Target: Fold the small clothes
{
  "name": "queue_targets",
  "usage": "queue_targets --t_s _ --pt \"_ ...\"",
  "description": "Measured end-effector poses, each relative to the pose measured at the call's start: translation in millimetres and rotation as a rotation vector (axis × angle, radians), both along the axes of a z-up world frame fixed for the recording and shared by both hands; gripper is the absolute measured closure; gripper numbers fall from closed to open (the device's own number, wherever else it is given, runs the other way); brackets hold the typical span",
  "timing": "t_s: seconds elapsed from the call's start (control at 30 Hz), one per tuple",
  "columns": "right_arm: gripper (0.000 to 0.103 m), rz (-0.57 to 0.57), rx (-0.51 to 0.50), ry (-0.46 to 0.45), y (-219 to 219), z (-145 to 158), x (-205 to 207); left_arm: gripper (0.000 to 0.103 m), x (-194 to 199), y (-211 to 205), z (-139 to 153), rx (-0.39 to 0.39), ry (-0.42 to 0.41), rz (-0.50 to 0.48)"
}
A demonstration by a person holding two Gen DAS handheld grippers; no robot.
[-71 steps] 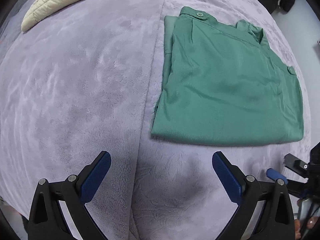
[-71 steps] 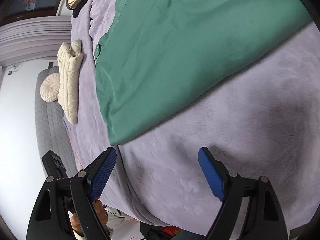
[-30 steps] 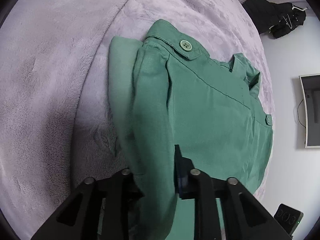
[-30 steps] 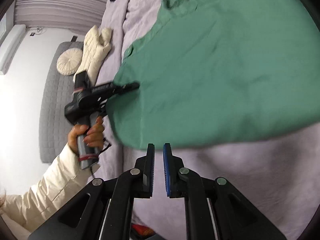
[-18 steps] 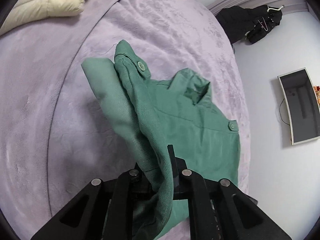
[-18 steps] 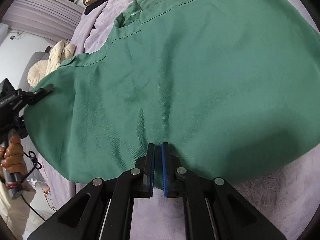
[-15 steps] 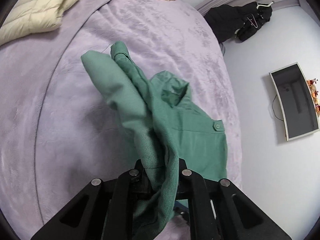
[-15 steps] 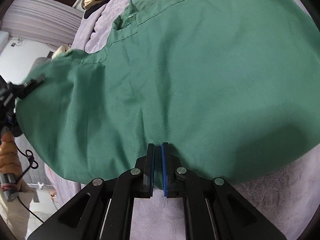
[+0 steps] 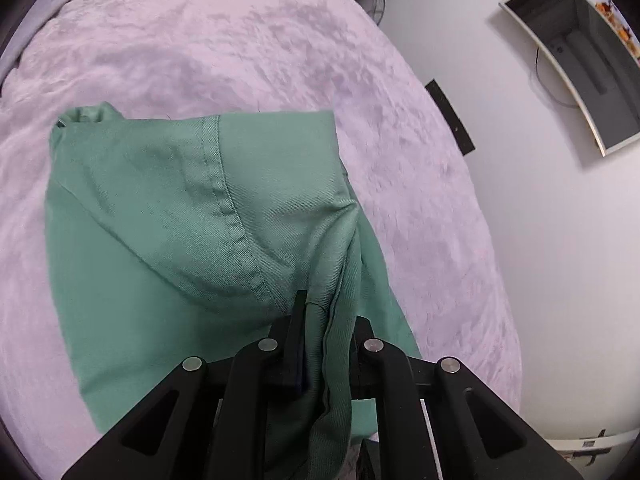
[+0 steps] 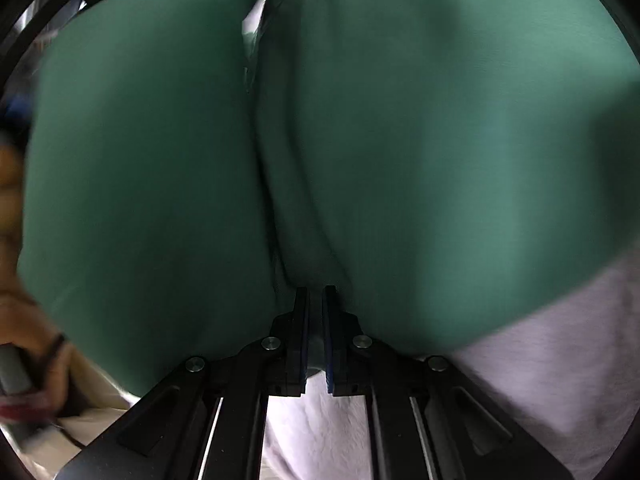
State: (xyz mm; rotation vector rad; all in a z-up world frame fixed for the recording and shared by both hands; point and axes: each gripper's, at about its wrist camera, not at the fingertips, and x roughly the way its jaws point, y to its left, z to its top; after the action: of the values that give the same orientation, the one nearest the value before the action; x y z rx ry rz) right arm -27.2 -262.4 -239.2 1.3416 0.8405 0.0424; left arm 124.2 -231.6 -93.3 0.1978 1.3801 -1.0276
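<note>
Fingers [image 9: 298, 320] pinching green garment [image 9: 168, 216], unlabelled

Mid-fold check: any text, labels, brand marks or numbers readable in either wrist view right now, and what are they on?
No readable text in either view.
Green garment: no tag or print showing.
Wall screen: dark, nothing legible.
Small label on a white object at the lower right edge: too small to read.
Right wrist view: blurred, nothing legible.
</note>
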Motion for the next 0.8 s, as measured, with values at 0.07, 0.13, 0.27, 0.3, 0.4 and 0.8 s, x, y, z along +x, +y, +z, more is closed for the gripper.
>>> queue_targets --t_s 0.07,0.13,0.27,0.3,0.4,0.8 --pt "0.096 -0.014 0.049 -0.016 -7.3 -4.2 -11.2 0.090 -16.0 -19.2 -13.8 0.053 -0.041 -0.023" --pt "0.096 -0.028 0.081 -0.027 -11.8 -4.7 -19.7 0.090 -26.1 -29.6 -19.0 0.098 -0.096 -0.038" --pt "0.093 -0.063 0.082 -0.032 -24.7 3.5 -31.4 0.053 -43.3 -36.5 -5.7 0.086 -0.132 -0.071" --pt "0.092 -0.074 0.079 -0.030 -29.0 6.1 -33.4 0.045 -43.8 -39.6 0.6 0.063 -0.123 -0.073" --pt "0.092 -0.112 0.051 -0.020 -47.5 16.3 -45.1 0.041 -56.9 -42.9 32.1 -0.038 -0.166 -0.137" --pt "0.031 -0.307 0.065 -0.126 -100.1 53.3 -91.1 0.041 30.0 8.5 40.7 0.040 -0.308 0.004"
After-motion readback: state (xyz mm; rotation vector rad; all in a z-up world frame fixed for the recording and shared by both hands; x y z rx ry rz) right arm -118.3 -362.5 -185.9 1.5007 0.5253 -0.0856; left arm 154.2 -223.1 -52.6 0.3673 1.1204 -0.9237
